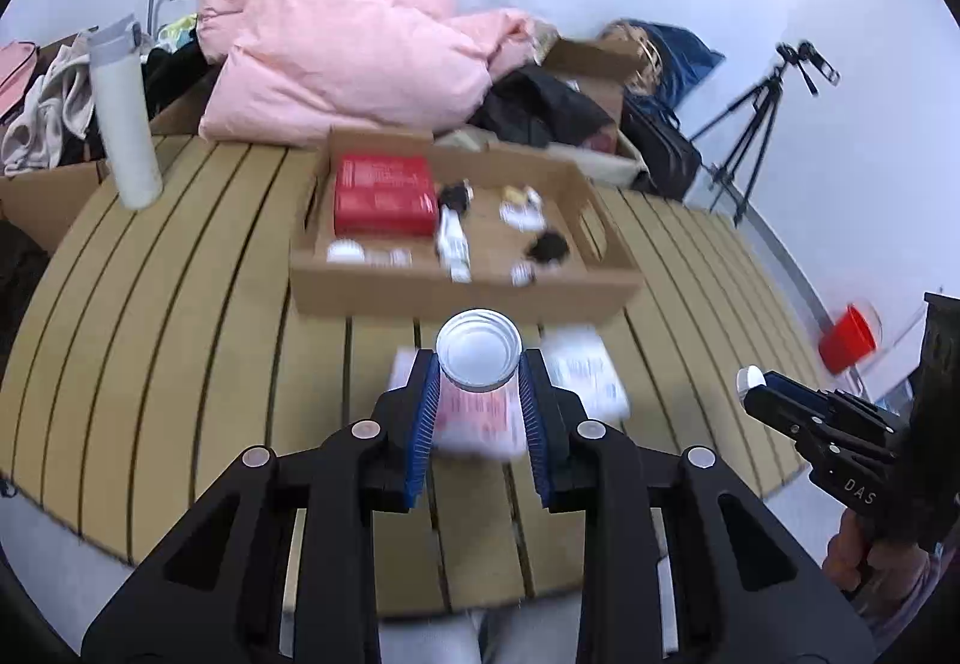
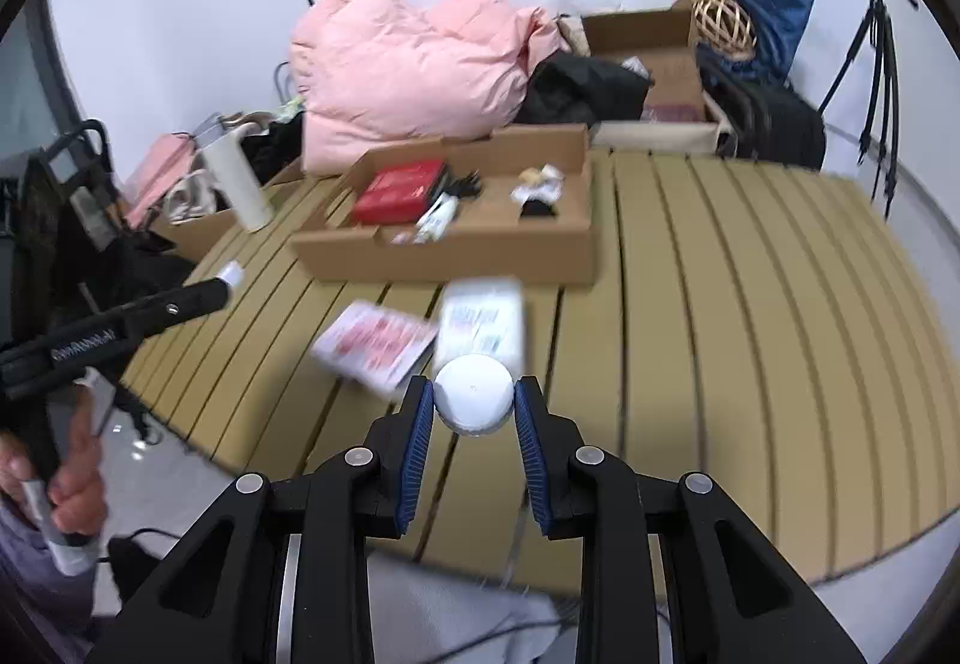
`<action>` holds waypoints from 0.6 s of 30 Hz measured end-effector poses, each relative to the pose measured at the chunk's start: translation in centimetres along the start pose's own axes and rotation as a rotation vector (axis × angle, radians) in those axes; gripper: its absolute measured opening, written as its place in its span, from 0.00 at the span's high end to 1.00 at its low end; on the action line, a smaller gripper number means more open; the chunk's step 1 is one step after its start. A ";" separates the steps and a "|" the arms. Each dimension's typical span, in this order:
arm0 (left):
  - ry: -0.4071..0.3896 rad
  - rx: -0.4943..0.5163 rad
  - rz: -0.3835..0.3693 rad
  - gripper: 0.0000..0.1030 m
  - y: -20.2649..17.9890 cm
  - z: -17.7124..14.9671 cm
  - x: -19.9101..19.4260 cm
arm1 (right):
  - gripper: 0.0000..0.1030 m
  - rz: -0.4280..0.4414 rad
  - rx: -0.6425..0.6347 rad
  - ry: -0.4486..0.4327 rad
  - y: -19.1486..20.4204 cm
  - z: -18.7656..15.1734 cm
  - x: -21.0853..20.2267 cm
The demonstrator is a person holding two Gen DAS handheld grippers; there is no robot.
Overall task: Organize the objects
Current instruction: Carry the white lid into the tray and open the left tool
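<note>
Objects for sorting are sitting in two places: some are already lying in the cardboard box at the centre of the left wrist view, and two are being carried. The left tool is clamping a small jar with a silvery open mouth, just below the box's near wall. The right tool is pinching a white round cap at its very tips, low in the centre of its own view, above the slatted tabletop.

Judging from these grips, the cap is looking the riskier load: it is smooth and rounded, held only by the ends of the pads, so a quick swing could be squeezing it out. The jar is open at its mouth, and tilting it could be spilling whatever is inside, though its contents are not visible. Both views are blurring, suggesting fast motion. Two flat packets are lying on the tabletop beneath, where a dropped piece could be landing.

Writing: "DAS" is showing on the right tool's body at the lower right of the left wrist view. Print on the packets and the red carton is too blurred to read.
</note>
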State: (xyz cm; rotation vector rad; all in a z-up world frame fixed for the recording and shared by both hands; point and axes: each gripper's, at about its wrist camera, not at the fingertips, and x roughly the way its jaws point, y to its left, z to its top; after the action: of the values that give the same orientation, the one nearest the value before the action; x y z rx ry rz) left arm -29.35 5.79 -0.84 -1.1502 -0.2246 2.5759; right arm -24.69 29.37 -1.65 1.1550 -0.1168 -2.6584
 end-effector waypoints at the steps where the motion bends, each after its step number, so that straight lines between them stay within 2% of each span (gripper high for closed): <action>1: -0.002 0.006 0.009 0.77 0.1 1.2 0.6 | 0.70 0.006 -0.006 -0.001 -0.1 1.8 0.7; 4: 0.024 0.031 0.038 0.77 0.4 4.2 3.9 | 0.70 0.031 -0.038 -0.007 0.0 6.0 3.1; 6: 0.112 0.021 0.049 0.77 1.3 5.8 8.2 | 0.70 0.051 -0.043 0.018 -0.1 8.7 6.1; 8: 0.188 0.004 0.080 0.77 2.3 6.9 12.0 | 0.70 0.086 -0.007 0.099 -0.6 11.5 11.3; 10: 0.241 0.005 0.085 0.77 2.9 7.5 15.0 | 0.70 0.068 0.002 0.154 -0.7 13.2 15.8; 12: 0.272 -0.013 0.152 0.77 3.7 8.0 17.5 | 0.70 0.051 0.023 0.193 -0.7 14.3 19.1; 13: 0.278 -0.016 0.152 0.77 4.0 8.0 18.2 | 0.70 0.046 0.036 0.228 -0.5 14.8 21.4; 15: 0.299 -0.041 0.143 0.71 4.8 8.2 19.3 | 0.69 0.044 0.048 0.244 -0.5 15.3 24.0; 16: 0.313 -0.064 0.125 0.66 5.3 8.3 19.6 | 0.60 0.049 0.048 0.229 -0.8 15.5 24.6; 17: 0.312 -0.080 0.112 0.63 5.7 8.4 19.5 | 0.31 0.057 0.051 0.207 -1.0 15.7 25.0; 18: 0.307 -0.089 0.106 0.55 5.9 8.4 19.3 | 0.17 0.056 0.057 0.190 -1.3 15.9 25.1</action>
State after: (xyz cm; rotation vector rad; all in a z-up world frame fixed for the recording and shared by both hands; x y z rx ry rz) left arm -49.05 6.69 -10.24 -1.6086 -0.2134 2.4535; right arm -53.04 23.97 -8.86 1.3944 -0.1886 -2.4969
